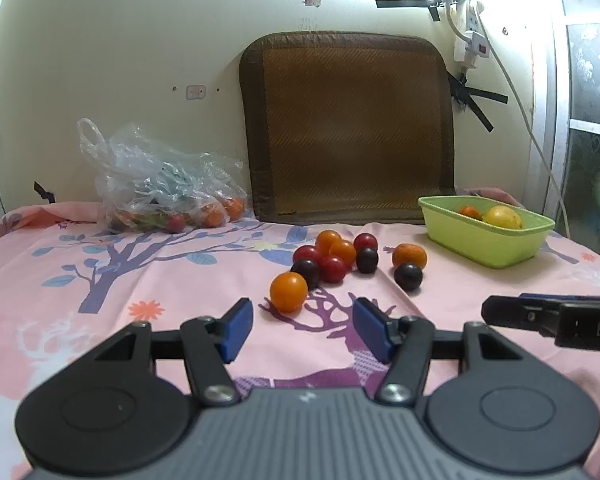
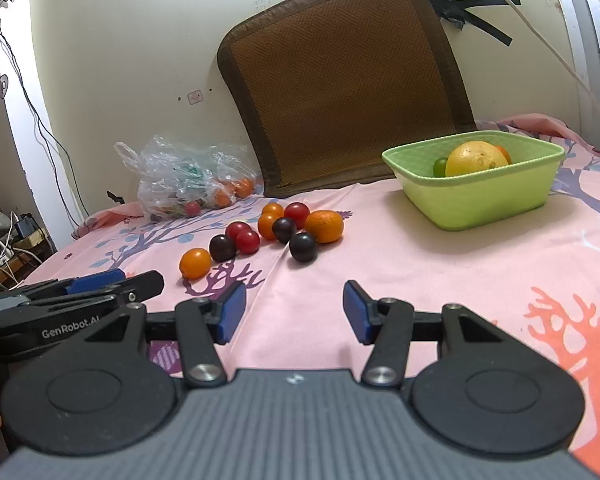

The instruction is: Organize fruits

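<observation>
The round orange fruit [image 1: 288,291] lies just ahead of the left hand-held gripper [image 1: 303,330], nearer than the right hand-held gripper [image 2: 294,317]; both gape wide, empty.

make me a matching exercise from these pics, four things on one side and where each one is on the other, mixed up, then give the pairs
Things:
1. big yellow fruit
2. plastic bag
3. woven mat
4. nearest orange fruit

Places:
A. leaning against the wall
B. loose on the pink sheet, just ahead of the open left gripper
C. inside the green basket
D. on the sheet by the wall, left of the mat, holding fruit

Pairs: 1-C, 2-D, 3-A, 4-B
</observation>
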Demonstrator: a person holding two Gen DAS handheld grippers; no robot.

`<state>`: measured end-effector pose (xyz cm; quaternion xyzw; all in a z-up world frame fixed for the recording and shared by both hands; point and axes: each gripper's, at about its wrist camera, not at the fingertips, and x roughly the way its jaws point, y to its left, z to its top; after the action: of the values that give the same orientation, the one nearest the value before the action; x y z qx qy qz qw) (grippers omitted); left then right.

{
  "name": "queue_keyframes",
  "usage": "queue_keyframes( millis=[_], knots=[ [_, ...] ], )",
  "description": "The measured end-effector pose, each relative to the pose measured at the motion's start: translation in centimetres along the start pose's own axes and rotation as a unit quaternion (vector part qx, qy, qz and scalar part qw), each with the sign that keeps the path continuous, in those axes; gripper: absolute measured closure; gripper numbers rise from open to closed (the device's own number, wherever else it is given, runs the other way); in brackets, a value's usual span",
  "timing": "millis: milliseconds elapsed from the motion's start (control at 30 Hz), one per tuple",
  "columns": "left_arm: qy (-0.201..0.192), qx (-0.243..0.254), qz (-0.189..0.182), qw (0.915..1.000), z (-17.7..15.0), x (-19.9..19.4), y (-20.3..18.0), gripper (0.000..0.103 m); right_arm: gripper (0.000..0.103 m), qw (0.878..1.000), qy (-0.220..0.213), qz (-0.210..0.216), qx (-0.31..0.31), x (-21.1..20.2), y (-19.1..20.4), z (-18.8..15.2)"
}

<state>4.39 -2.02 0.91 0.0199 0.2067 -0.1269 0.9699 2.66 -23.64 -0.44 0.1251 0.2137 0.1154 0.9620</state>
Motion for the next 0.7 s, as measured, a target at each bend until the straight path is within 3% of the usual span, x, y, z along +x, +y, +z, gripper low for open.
queue_keyframes(
  millis=[700],
  knots=[
    [-0.006, -0.004, -0.004, 1.0, 0.04, -0.18, -0.03, 0.039, 0.044, 1.0, -0.003, 0.007, -0.001, -0.15, 0.1, -0.1]
  ],
)
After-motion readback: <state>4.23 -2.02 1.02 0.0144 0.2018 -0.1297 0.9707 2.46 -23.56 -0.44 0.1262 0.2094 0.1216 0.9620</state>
